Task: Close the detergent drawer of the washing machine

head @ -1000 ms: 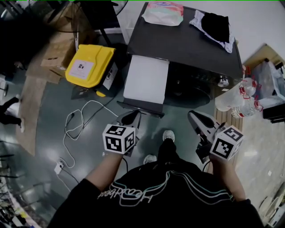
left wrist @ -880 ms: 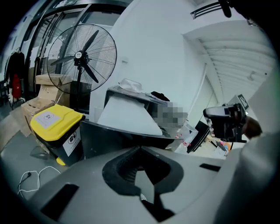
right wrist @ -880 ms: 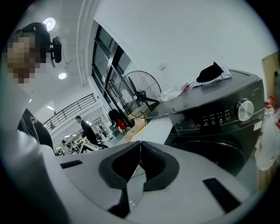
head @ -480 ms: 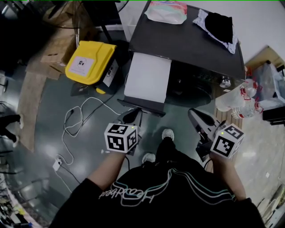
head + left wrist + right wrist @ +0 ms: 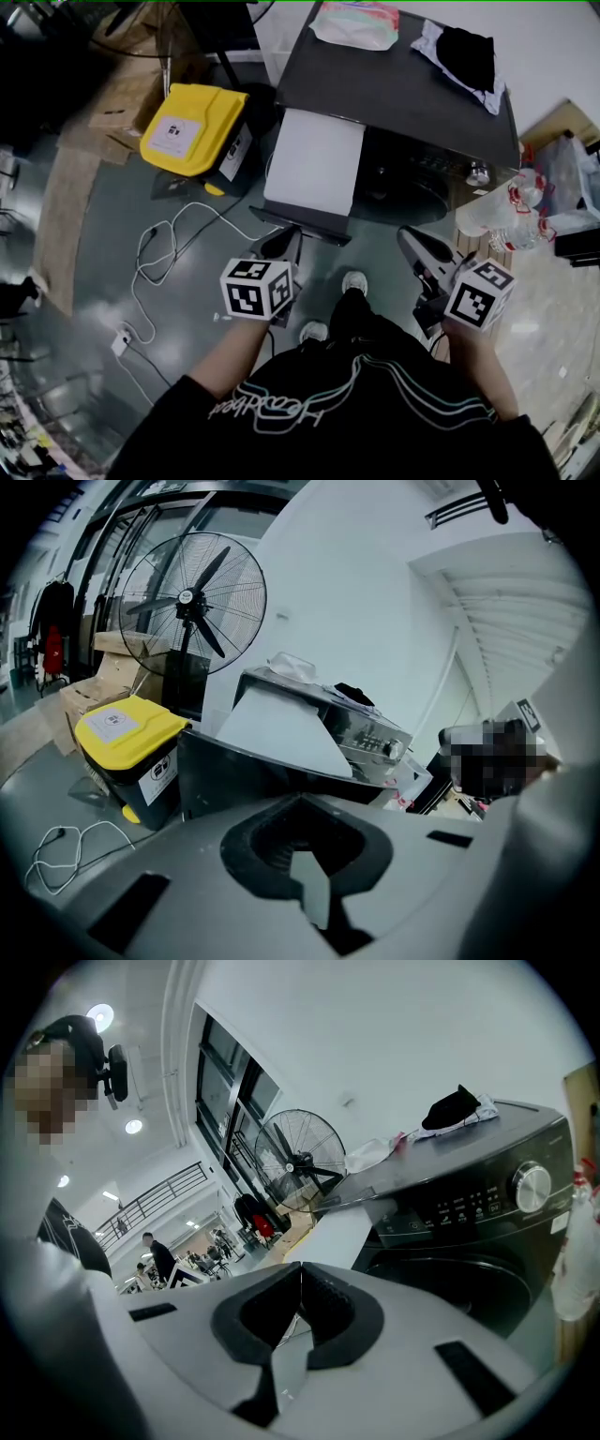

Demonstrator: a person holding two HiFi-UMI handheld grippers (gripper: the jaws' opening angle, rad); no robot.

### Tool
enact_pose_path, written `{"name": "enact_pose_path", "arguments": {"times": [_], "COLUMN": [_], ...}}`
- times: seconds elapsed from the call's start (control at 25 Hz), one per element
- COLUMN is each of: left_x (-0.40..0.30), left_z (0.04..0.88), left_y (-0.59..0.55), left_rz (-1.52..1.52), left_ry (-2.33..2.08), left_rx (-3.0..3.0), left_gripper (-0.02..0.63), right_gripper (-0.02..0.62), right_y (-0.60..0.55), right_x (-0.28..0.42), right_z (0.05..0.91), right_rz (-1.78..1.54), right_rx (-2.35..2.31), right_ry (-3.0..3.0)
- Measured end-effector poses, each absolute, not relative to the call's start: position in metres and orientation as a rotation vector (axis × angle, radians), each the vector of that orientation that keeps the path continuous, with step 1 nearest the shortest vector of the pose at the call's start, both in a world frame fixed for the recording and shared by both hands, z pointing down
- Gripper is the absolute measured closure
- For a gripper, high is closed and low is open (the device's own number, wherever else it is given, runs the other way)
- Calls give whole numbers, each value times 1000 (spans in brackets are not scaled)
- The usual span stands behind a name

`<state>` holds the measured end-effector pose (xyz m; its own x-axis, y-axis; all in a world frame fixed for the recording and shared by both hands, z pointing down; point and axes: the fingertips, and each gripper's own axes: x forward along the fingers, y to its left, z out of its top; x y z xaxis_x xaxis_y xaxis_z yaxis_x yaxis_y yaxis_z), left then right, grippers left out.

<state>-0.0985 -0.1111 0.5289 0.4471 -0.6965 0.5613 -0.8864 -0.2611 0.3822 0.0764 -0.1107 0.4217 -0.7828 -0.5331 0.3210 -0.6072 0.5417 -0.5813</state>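
We see both grippers held low in front of the washing machine (image 5: 394, 94). The left gripper (image 5: 281, 242) has its jaws closed tip to tip with nothing between them, confirmed in its own view (image 5: 300, 801). The right gripper (image 5: 410, 240) is the same, jaws together and empty (image 5: 300, 1269).

The detergent drawer (image 5: 314, 173) stands pulled out from the machine's front, white top face up. Its dark front panel (image 5: 234, 771) sits just ahead of the left gripper's tips. We cannot tell whether they touch. From the right gripper the drawer (image 5: 337, 1232) lies ahead and to its left, apart from it.

The control knob (image 5: 532, 1185) and the round door are ahead-right of the right gripper.

A yellow-lidded bin (image 5: 192, 131) is ahead-left of the left gripper, on the floor beside the machine. A standing fan (image 5: 192, 602) is behind the bin. A white cable (image 5: 169, 253) lies on the floor left of the left gripper. On the machine's top, far ahead of both grippers, are a black cloth (image 5: 467, 54) and a soft plastic packet (image 5: 354, 23). Clear bottles (image 5: 506, 211) stand ahead-right of the right gripper.
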Motion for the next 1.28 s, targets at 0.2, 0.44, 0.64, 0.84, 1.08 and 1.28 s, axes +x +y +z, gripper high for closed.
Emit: {"name": "enact_pose_path", "arguments": {"times": [0.2, 0.44, 0.64, 0.84, 1.08, 1.28], "left_x": [-98, -98, -97, -95, -95, -95], "left_z": [528, 525, 523, 517, 517, 518], "left_y": [-111, -112, -113, -116, -122, -124], "left_rz": [351, 337, 321, 315, 307, 304], "left_ry": [-1326, -1337, -1337, -1344, -1347, -1349], "left_rx": [2033, 2037, 2049, 2069, 2062, 2054], "left_gripper": [583, 583, 583, 583, 583, 583], "right_gripper": [568, 568, 568, 568, 568, 568], "right_y": [-111, -110, -108, -106, -113, -122], "right_x": [75, 76, 79, 78, 80, 82], "right_z": [423, 425, 430, 436, 439, 443], "right_rz": [1079, 1097, 1117, 1145, 1161, 1187], "right_rx": [977, 979, 985, 984, 997, 992], "right_ry": [-2663, -2667, -2657, -2646, -2644, -2639]}}
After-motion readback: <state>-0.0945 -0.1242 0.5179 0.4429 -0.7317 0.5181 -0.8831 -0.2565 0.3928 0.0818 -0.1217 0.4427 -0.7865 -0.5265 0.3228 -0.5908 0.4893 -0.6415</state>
